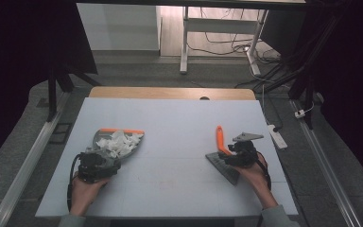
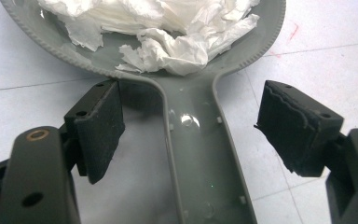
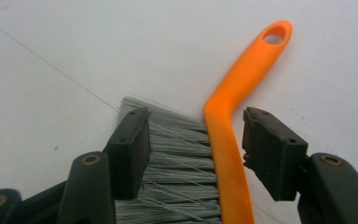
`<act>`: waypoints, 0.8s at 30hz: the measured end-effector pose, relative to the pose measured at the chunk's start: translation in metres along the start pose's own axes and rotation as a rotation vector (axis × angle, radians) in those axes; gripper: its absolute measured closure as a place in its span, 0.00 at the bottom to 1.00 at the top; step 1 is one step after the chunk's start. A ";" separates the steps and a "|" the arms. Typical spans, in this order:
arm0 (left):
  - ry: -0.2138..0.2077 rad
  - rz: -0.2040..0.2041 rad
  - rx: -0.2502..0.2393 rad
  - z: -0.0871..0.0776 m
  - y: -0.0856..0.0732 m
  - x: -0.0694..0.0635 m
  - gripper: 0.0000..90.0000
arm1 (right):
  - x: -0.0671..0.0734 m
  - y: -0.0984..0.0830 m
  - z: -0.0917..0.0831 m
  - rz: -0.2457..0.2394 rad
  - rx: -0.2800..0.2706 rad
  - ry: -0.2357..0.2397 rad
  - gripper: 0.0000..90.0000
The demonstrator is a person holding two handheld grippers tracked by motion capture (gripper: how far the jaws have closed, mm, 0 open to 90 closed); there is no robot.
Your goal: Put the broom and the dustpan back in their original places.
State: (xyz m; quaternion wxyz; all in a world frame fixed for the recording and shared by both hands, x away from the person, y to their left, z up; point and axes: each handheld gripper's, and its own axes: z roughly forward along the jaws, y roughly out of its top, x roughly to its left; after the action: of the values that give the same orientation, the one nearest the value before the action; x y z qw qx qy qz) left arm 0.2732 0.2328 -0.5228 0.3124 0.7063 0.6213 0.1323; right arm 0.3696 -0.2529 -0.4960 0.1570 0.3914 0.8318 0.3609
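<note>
Both tools lie loose on the white table point(image 1: 170, 123): grey plastic dustpan point(image 1: 131, 144) heaped with crumpled white tissue point(image 1: 116, 143) at near left, orange-handled grey-bristled brush point(image 3: 228, 135) at near right. My left gripper point(image 2: 189, 135) and right gripper point(image 3: 196, 149) straddle them, pads apart. A careless nudge on the dustpan's handle could spill tissue.

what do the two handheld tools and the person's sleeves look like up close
Both are black and dark grey. The left tool has two blocky black jaws faced with rough, worn dark pads, brass-coloured pivot pins, and a black cable trailing behind in the high view. The right tool is built the same and carries a grey three-cornered plate on top. Grey-green sleeve cuffs show at the wrists.
</note>
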 end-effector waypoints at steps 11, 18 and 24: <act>0.009 0.121 0.041 -0.014 -0.002 -0.012 0.25 | 0.002 -0.005 -0.008 -0.051 -0.037 0.032 0.48; -0.081 0.251 0.014 -0.022 0.002 -0.018 0.28 | 0.003 -0.013 -0.020 -0.063 -0.063 0.057 0.49; -0.152 0.298 0.010 -0.018 0.002 -0.019 0.28 | 0.008 -0.023 -0.028 -0.100 -0.079 0.073 0.49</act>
State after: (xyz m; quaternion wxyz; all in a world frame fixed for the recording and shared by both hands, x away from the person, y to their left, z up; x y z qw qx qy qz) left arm 0.2611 0.2189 -0.5038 0.3320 0.8003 0.4847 0.1201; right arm 0.3364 -0.2701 -0.4927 0.1600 0.3293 0.8406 0.3992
